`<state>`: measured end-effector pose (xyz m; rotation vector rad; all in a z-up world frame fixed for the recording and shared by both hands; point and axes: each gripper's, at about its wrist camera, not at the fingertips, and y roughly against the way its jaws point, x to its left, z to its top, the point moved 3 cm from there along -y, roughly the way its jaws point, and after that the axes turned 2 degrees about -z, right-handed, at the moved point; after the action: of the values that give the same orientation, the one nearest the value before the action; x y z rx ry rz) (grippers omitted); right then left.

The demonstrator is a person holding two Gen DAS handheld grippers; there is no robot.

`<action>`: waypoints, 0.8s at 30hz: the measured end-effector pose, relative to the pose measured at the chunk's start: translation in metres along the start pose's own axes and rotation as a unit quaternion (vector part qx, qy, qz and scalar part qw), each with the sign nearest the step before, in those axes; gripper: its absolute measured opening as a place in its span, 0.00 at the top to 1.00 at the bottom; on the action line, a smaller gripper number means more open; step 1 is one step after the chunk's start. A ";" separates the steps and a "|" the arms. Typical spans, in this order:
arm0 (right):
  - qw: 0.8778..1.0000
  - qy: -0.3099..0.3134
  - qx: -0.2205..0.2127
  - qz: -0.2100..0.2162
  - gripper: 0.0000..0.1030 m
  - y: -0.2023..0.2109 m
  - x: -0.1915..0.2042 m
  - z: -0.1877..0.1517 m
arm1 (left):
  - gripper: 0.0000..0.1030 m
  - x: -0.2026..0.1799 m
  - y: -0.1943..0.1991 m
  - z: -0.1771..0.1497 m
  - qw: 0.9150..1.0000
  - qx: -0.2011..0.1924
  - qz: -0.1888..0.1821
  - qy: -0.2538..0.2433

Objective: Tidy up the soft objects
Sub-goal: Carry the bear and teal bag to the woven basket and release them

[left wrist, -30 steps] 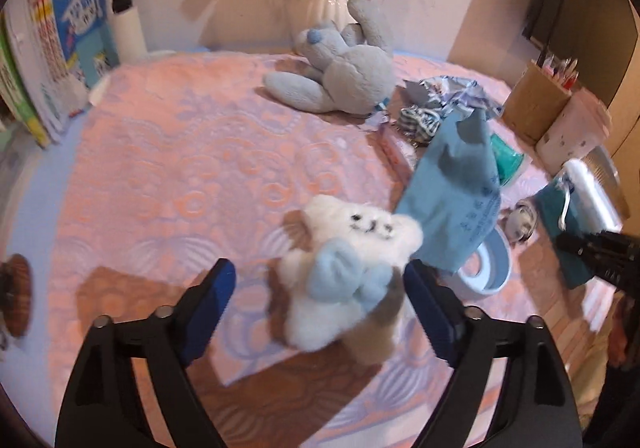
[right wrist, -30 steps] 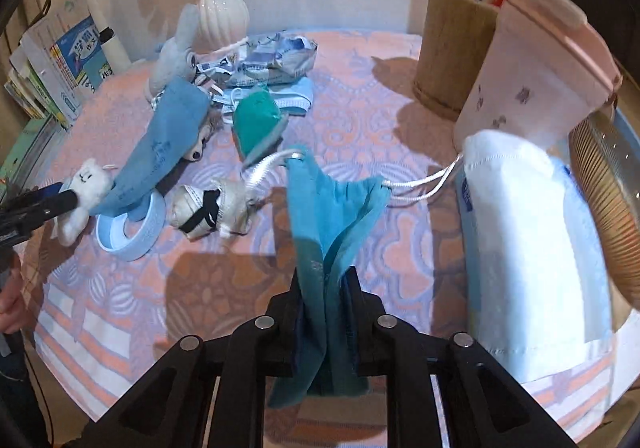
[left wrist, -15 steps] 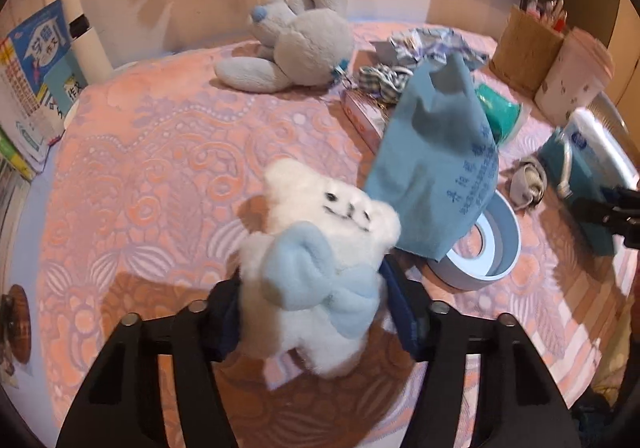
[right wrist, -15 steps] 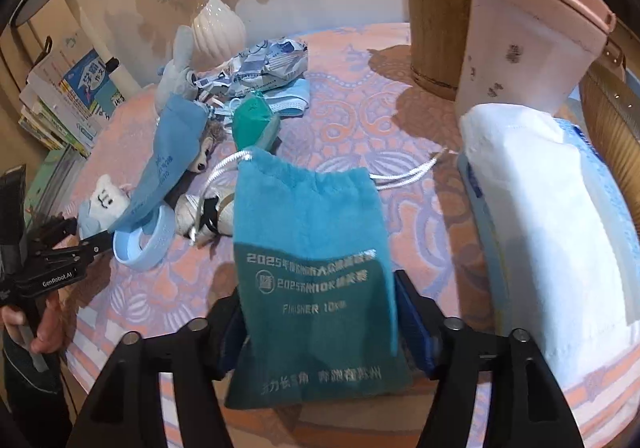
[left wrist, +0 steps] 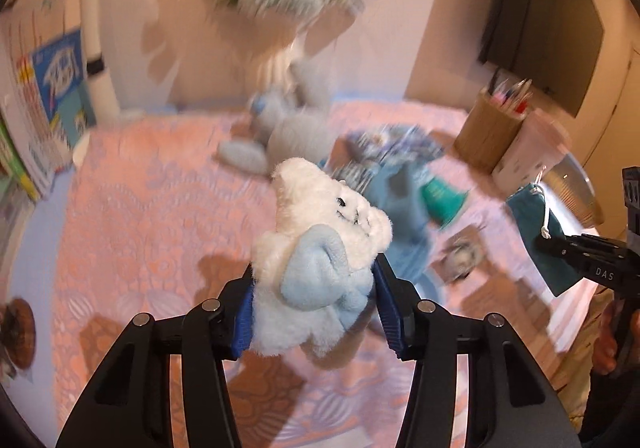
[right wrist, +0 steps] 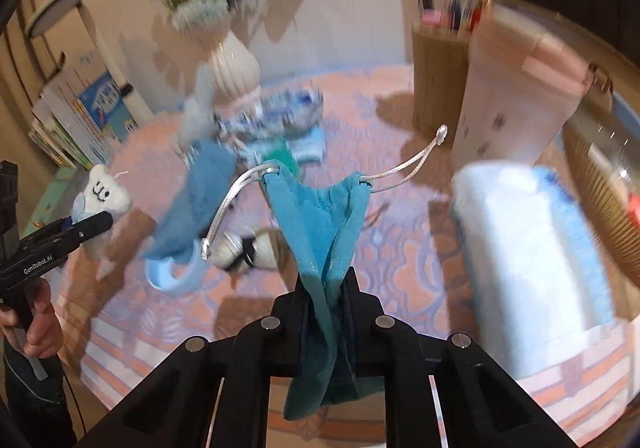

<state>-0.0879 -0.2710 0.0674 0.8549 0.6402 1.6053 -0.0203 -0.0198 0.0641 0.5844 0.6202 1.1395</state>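
Left wrist: left gripper (left wrist: 314,308) closing on white plush (left wrist: 320,248); right gripper (right wrist: 326,296) pinches teal pouch (right wrist: 320,215) (peach patterned tablecloth (left wrist: 140,215) below).

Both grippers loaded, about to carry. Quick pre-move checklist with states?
1. Left gripper on white plush toy: jaws closing, blue pads press its sides: ok.
2. Right gripper shut on teal drawstring pouch: ok.
3. Toy off the tablecloth: ok.
4. Pouch cords free of the pink cup: ok.
5. Grey plush sits behind the toy; gap to it: cannot tell, blurred.
6. Drop-off spot: cannot tell.
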 end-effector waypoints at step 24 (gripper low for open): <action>0.968 -0.153 -0.177 -0.095 0.87 0.165 -0.198 0.046 | 0.53 -0.288 -0.002 0.147 0.969 -0.089 -0.190 -0.128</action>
<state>-0.1301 -0.5001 0.1869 0.7283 0.1989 1.3256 0.0015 -0.3088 0.2077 0.4258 0.3805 0.7343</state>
